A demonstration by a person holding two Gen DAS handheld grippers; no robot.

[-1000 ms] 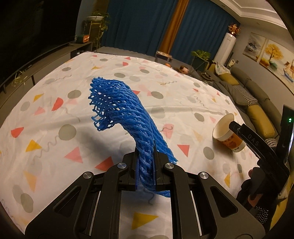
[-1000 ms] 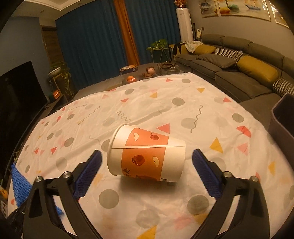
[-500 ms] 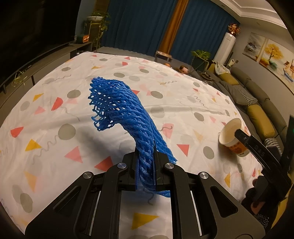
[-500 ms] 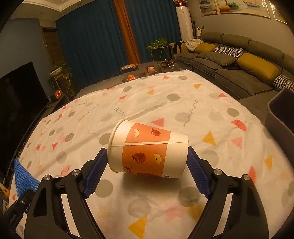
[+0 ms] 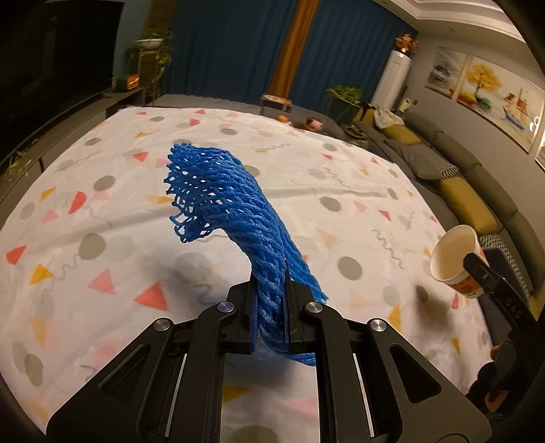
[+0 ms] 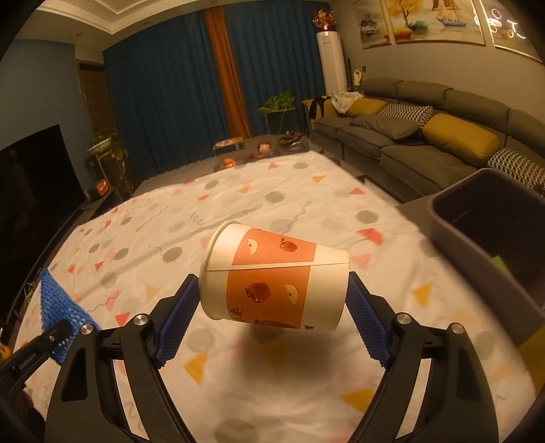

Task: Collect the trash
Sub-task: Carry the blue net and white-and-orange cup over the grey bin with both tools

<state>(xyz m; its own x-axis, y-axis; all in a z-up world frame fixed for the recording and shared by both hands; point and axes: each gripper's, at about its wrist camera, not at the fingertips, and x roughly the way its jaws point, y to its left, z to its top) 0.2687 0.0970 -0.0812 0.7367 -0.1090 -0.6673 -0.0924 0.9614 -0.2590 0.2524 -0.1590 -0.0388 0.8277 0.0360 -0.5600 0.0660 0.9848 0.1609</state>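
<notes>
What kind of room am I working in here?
Most likely a home living room: a long grey sofa with cushions, a dark TV screen, framed paintings and blue curtains.

Pretty cozy living room honestly. A white tablecloth with grey dots and coloured triangles [image 6: 259, 191] covers the whole table. Behind it hang dark blue floor-length curtains [image 6: 163, 102] with one orange curtain strip [image 6: 226, 71] in the middle. A long grey sofa [image 6: 425, 150] runs down the right side, with mustard yellow cushions [image 6: 460, 136] and a black-and-white patterned pillow [image 6: 405, 110] on it. A tall white standing air conditioner [image 6: 328, 61] sits in the corner, with framed landscape paintings [image 5: 477, 85] on the wall. A big dark TV screen [image 6: 30, 184] is on the left, near a leafy potted plant on a stand [image 6: 105, 143].
</notes>
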